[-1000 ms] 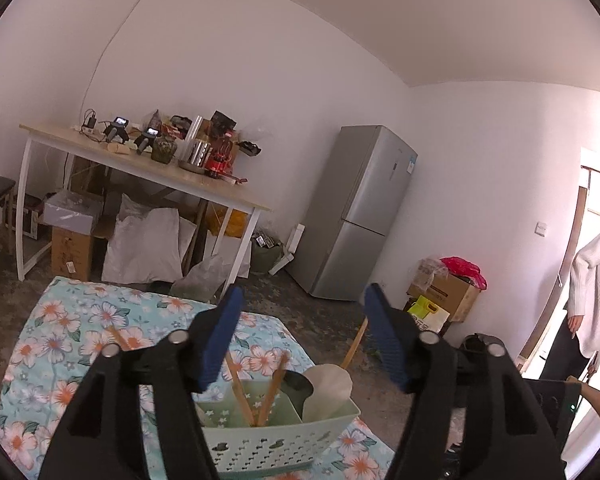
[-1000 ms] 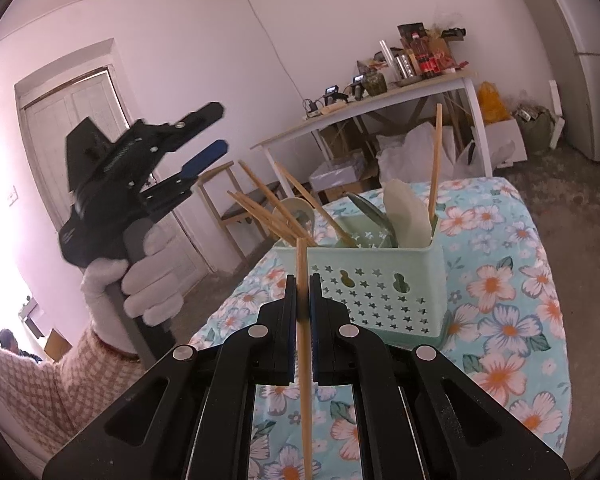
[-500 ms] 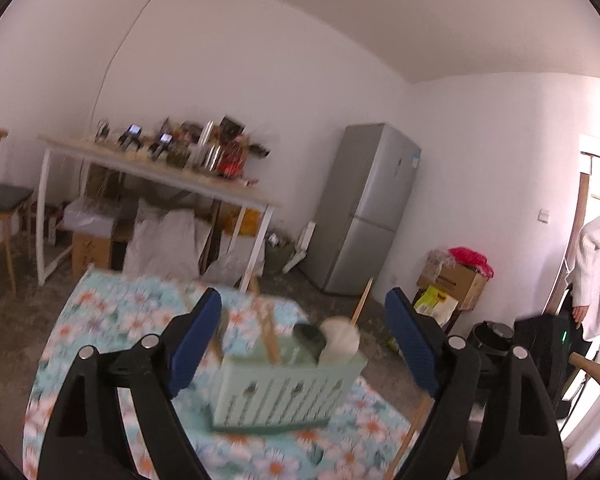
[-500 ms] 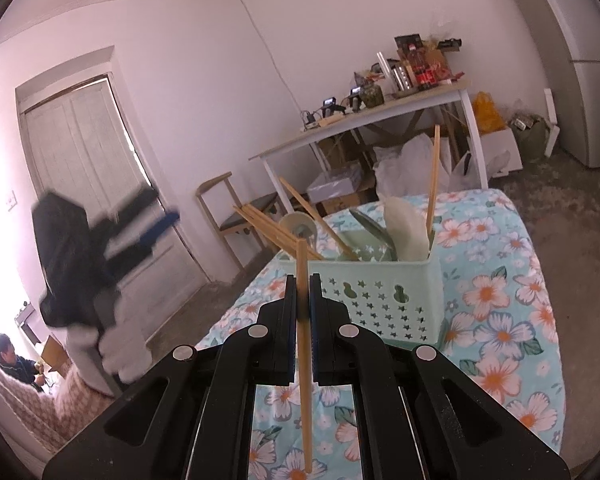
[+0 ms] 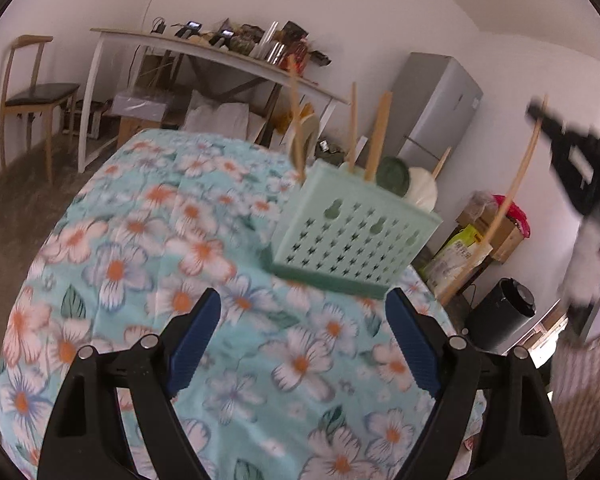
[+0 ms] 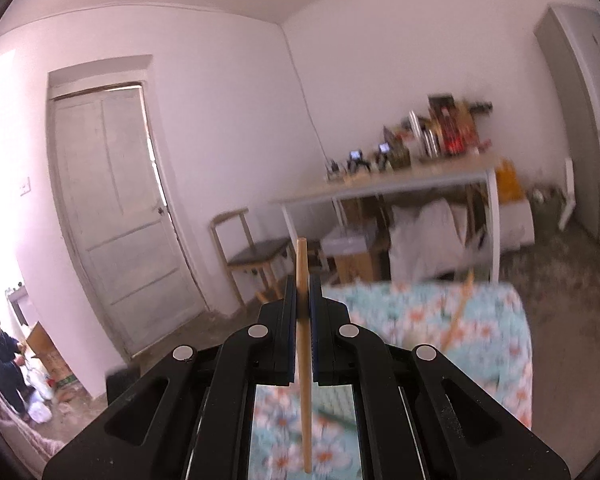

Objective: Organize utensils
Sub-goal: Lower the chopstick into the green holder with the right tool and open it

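Note:
A mint-green perforated basket stands on the floral tablecloth, with several wooden chopsticks and two spoons upright in it. My left gripper hangs open just in front of the basket, with nothing between its blue pads. At the upper right of the left wrist view, blurred, my right gripper is raised above the basket's right side and carries a long chopstick. In the right wrist view, my right gripper is shut on that chopstick, held upright. The basket is mostly hidden below it.
A grey fridge, a cluttered white side table and a wooden chair line the back wall. Cardboard boxes and a black bin sit right of the table. A closed door and people are at the left.
My left gripper has dropped toward the tablecloth, tilted down and opened wider. My right gripper has risen with the chopstick, and the basket has slipped below its view.

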A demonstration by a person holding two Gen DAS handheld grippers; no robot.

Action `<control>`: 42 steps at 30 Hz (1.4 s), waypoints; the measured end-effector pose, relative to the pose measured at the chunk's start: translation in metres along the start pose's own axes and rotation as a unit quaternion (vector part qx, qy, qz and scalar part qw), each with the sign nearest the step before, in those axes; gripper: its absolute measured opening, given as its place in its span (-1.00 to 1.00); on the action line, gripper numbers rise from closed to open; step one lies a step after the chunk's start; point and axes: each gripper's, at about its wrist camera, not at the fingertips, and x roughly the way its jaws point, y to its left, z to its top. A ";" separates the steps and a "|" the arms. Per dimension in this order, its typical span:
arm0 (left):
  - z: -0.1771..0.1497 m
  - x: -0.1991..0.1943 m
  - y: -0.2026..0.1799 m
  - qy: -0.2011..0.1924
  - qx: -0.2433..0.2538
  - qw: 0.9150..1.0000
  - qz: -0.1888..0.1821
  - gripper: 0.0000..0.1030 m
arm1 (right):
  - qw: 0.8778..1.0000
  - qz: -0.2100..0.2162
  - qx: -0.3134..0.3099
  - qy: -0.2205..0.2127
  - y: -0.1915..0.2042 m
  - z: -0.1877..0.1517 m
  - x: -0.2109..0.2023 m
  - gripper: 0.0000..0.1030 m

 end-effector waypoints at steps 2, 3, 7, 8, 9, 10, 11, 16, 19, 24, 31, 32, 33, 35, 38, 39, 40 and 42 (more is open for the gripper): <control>-0.002 -0.001 0.003 -0.001 0.005 1.000 0.004 0.59 | 1.000 0.000 -0.020 -0.019 0.004 0.015 0.002 -0.92; -0.002 -0.001 0.003 -0.002 0.008 1.000 0.005 0.59 | 0.999 0.000 -0.031 -0.031 0.007 0.025 0.005 -0.92; -0.003 0.000 0.004 -0.003 0.012 1.000 0.005 0.59 | 0.997 0.000 -0.053 -0.061 0.010 0.050 0.017 -0.92; -0.002 0.001 0.004 -0.002 0.012 1.000 0.004 0.59 | 0.996 -0.002 -0.057 -0.066 0.010 0.053 0.021 -0.92; -0.002 0.001 0.005 -0.002 0.011 1.000 0.003 0.59 | 0.996 -0.004 -0.060 -0.068 0.008 0.056 0.026 -0.92; -0.002 0.002 0.005 -0.001 0.010 1.000 0.003 0.59 | 0.996 -0.005 -0.062 -0.069 0.007 0.057 0.031 -0.92; -0.002 0.002 0.006 0.000 0.010 1.000 0.003 0.59 | 0.996 -0.006 -0.064 -0.069 0.006 0.057 0.034 -0.92; -0.004 0.005 0.011 0.004 0.003 1.000 0.001 0.59 | 0.994 -0.028 -0.092 -0.050 -0.001 0.044 0.065 -0.92; -0.004 0.005 0.013 0.004 0.002 1.000 0.003 0.59 | 0.991 -0.051 -0.120 -0.024 -0.003 0.027 0.084 -0.92; -0.004 0.005 0.016 0.004 -0.002 1.000 0.007 0.59 | 0.980 -0.082 -0.178 0.028 0.003 -0.007 0.103 -0.87; -0.003 0.003 0.016 0.000 0.001 1.000 0.014 0.60 | 0.976 -0.094 -0.191 0.034 0.015 -0.026 0.077 -0.18; -0.002 0.002 0.015 -0.001 0.003 1.000 0.015 0.60 | 0.978 -0.096 -0.182 0.034 0.014 -0.028 0.070 -0.15; -0.002 0.001 0.014 -0.002 0.004 1.000 0.017 0.60 | 0.979 -0.099 -0.174 0.033 0.013 -0.029 0.064 -0.11; -0.001 0.001 0.012 -0.004 0.007 1.000 0.019 0.60 | 0.982 -0.106 -0.156 0.033 0.011 -0.032 0.052 -0.10; 0.000 -0.001 0.007 -0.007 0.013 1.000 0.024 0.63 | 0.986 -0.114 -0.115 0.034 0.006 -0.043 0.030 -0.03; 0.001 -0.002 0.004 -0.009 0.016 0.999 0.028 0.65 | 0.987 -0.115 -0.103 0.036 0.005 -0.046 0.026 -0.01; 0.001 -0.002 0.002 -0.011 0.018 0.999 0.031 0.67 | 0.988 -0.116 -0.090 0.039 0.004 -0.050 0.021 0.01; 0.003 -0.003 -0.002 -0.014 0.021 0.999 0.038 0.73 | 0.990 -0.120 -0.063 0.044 0.002 -0.062 0.010 0.08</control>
